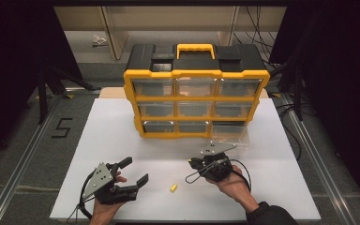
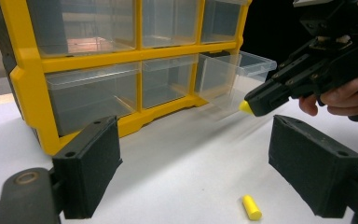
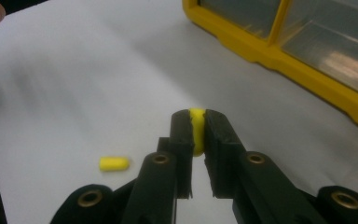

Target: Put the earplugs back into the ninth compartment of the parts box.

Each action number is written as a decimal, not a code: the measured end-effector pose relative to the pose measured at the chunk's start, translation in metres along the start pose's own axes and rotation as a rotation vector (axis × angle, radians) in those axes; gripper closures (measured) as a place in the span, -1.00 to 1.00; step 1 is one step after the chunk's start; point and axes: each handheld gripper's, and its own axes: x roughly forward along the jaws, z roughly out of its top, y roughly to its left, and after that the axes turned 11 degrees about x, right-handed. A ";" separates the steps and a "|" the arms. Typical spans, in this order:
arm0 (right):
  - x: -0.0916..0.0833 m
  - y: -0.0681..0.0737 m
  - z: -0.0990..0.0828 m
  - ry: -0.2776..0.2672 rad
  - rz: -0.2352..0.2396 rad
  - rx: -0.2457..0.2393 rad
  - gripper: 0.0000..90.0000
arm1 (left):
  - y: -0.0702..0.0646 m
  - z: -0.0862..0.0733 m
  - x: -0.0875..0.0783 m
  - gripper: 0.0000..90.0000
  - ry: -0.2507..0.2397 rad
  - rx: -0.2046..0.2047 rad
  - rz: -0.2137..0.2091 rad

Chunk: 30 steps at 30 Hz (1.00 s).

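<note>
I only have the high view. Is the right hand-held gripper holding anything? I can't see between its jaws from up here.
Observer: Yes. The right hand-held gripper is shut on a small yellow piece, whose tip pokes out past the pads.
Operator: Anything in the pulled-out drawer?
Observer: In the left gripper view, the pulled-out drawer is clear plastic and I see nothing inside it.
Operator: And the left one?
Observer: The left hand-held gripper is open with nothing between its pads. A second yellow piece lies loose between them, nearer the right-hand pad in that view, touching neither.
</note>
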 end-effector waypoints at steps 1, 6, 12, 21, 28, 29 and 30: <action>-0.002 -0.001 0.001 -0.009 -0.001 0.000 0.83 | 0.000 0.000 0.000 -0.64 0.000 0.000 0.001; -0.015 -0.009 0.007 -0.066 -0.013 0.023 0.83 | 0.000 0.000 0.000 -0.64 0.000 0.000 0.001; -0.027 -0.018 0.012 -0.118 -0.030 0.047 0.83 | 0.000 0.000 0.000 -0.64 -0.001 0.000 0.002; -0.042 -0.030 0.017 -0.187 -0.059 0.077 0.83 | 0.000 0.000 0.000 -0.64 -0.003 -0.002 0.003; -0.052 -0.041 0.019 -0.237 -0.089 0.111 0.83 | 0.000 0.000 0.000 -0.64 -0.003 -0.002 0.003; -0.055 -0.045 0.019 -0.250 -0.103 0.126 0.82 | 0.000 0.000 0.000 -0.64 -0.003 -0.003 0.003; -0.056 -0.047 0.019 -0.253 -0.110 0.132 0.82 | 0.000 0.000 0.000 -0.64 -0.002 -0.002 0.003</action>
